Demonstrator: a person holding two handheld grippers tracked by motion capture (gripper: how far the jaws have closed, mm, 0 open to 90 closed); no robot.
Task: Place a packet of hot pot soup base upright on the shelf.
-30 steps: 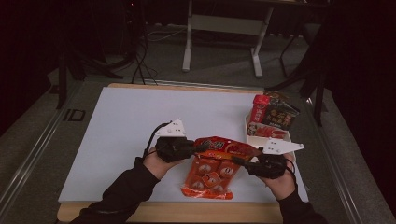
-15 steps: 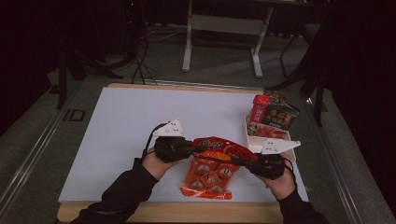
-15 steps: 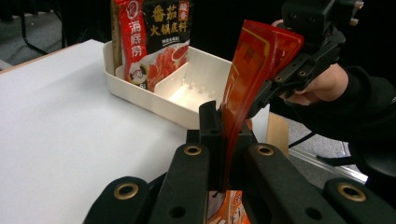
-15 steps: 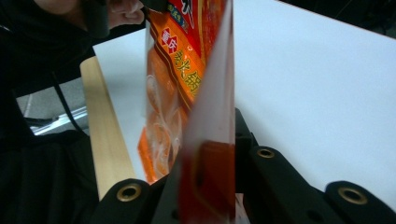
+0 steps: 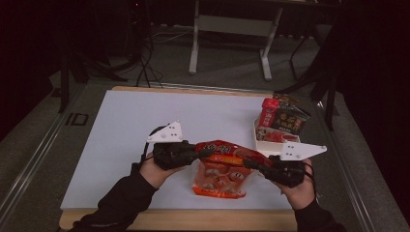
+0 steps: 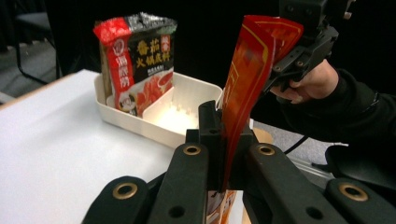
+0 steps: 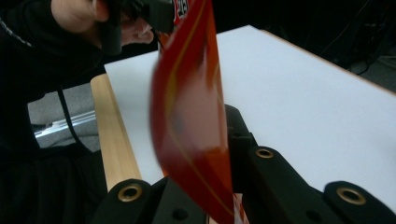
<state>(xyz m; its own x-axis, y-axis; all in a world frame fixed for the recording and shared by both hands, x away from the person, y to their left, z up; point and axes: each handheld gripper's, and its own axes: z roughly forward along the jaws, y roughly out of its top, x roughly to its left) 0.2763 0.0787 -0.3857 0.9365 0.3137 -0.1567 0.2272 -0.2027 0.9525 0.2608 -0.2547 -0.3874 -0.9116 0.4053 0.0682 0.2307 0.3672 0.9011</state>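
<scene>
Near the front edge of the table (image 5: 121, 125), the left gripper (image 5: 202, 153) is pinching the red pouch (image 5: 220, 169) at its top left corner, jaws closed tight on the film. The right gripper (image 5: 252, 165), jaws having just closed, is clamping the top right corner. The pouch is hanging between them, top edge running side to side, bottom toward the person.

glossy plastic packet (image 5: 220, 166), matt white tabletop (image 5: 121, 130)
</scene>
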